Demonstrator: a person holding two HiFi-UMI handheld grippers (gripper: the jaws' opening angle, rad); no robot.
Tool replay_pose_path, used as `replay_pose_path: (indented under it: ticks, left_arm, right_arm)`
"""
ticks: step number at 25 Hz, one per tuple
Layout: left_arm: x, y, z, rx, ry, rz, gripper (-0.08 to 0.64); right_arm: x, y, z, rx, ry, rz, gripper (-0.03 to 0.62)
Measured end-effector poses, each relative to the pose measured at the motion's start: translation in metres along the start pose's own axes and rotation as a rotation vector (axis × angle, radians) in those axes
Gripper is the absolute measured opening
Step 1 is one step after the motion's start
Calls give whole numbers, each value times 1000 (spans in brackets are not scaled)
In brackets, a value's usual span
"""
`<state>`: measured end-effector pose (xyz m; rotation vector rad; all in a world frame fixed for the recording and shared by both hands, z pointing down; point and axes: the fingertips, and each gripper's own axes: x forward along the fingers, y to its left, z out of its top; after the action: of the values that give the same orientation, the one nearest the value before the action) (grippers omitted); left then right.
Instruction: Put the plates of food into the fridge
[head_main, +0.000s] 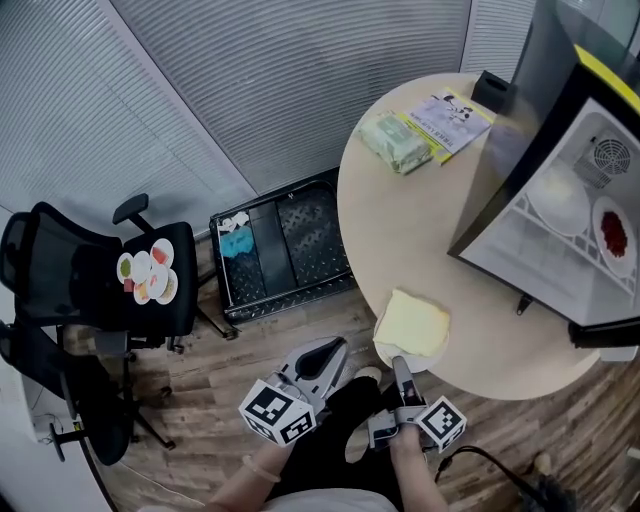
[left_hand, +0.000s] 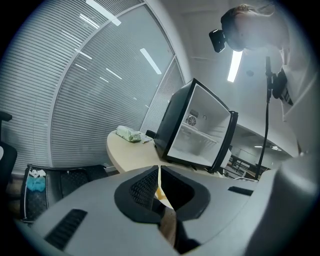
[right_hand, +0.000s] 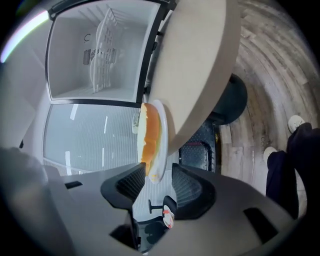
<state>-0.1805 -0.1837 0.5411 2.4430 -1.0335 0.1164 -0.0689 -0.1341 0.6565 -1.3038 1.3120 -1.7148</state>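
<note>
We are standing at the six o'clock edge of the round table (head_main: 420, 230), with a claw in each hand. The right gripper (head_main: 398, 360) is pointing in toward twelve o'clock and straddling the near rim of the plate (head_main: 384, 351). The plate is carrying a thick slice of bread (head_main: 412, 322) and sitting at that six o'clock edge, its near part hanging past the tabletop.

In the right gripper view, the right gripper (right_hand: 159, 171) is standing partway open, with one jaw above the rim and one below. The plate (right_hand: 161, 135) is lying flat along the table (right_hand: 195, 65). A strip of background is showing between the plate's underside and the lower jaw, so the pads are not pinching it.

The left gripper (head_main: 336, 348) is hanging just beside the right one, at its nine o'clock, over the wooden floor (head_main: 250, 350). In the left gripper view its jaws are sitting together with only a hairline slit between them, and they are holding nothing.

The fridge (head_main: 505, 175) is standing open at the table's three o'clock. A white plate (head_main: 560, 200) and a plate of red food (head_main: 612, 235) are resting on its wire shelf (head_main: 545, 250).

Well apart at nine o'clock, more plates of food (head_main: 148, 272) are lying on the seat of a black chair (head_main: 90, 290). A black crate (head_main: 285, 255) is sitting on the floor between the chair and the table. A green packet (head_main: 395, 140) and a leaflet (head_main: 450, 115) are lying near the table's twelve o'clock edge.
</note>
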Motion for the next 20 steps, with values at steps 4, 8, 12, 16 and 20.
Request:
replay_pose_path:
  ticks: [4,8,12,16,20]
  left_arm:
    - [5,5,-3,2,10,-8,5]
    - [11,8,-2,-4,9,-11,5]
    - [11,8,-3,-4,17,-17,5]
    - [16,4,-5,0,23,-33,5]
    - [19,0,-6,0,34,-45,5]
  right_arm:
    - [3,-1,3,72,-33,5,165]
    - [5,-2,6,83,-53,-8,34]
    - [5,-1,4,119,-57,15,28]
    - [5,2,6,131,-59,41,21]
    - [6,7,5,125,-52,59,20]
